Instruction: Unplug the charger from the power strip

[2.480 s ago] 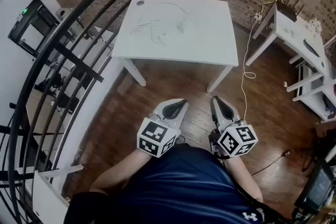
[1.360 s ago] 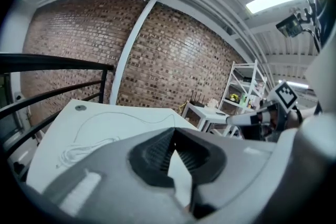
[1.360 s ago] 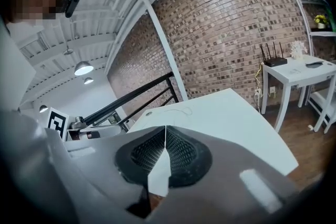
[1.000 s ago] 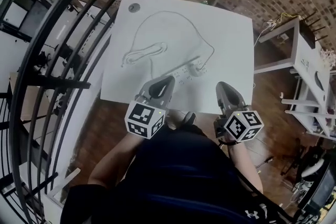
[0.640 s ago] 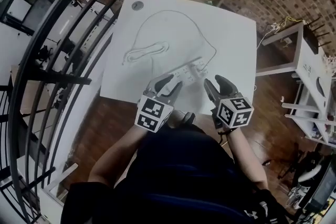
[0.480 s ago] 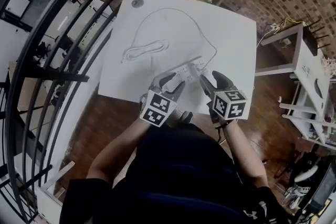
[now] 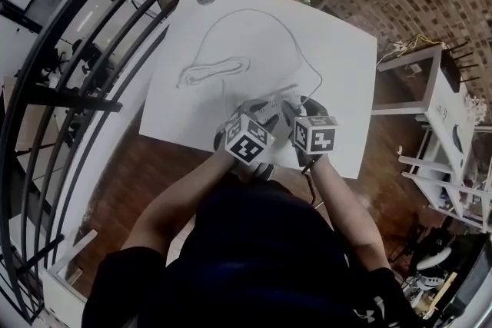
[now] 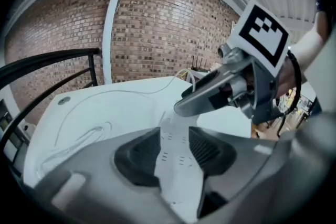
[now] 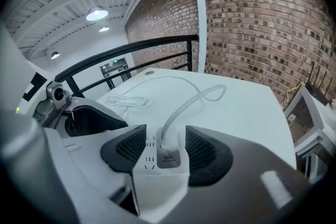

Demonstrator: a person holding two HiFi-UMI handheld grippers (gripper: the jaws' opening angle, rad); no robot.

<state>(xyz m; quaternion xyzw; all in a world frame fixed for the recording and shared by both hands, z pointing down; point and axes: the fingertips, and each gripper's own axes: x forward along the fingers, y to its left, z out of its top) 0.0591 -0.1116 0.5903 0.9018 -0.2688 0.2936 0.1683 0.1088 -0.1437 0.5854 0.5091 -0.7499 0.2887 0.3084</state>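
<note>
The charger stands plugged into the power strip at the desk's near edge, with its cable running up-frame. In the head view the strip's long axis runs lower left to upper right. Both grippers have just dropped onto it. The right gripper's jaws are opening astride the charger and the left gripper's astride the strip, neither pinching yet, so the pull is still ahead.

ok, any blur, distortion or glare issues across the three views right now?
Head view: heavy fisheye, railing bows, lighting even. Left gripper view: power strip soft, whole foreground out of focus. Right gripper view: charger fairly sharp, ceiling lamp blown out.
</note>
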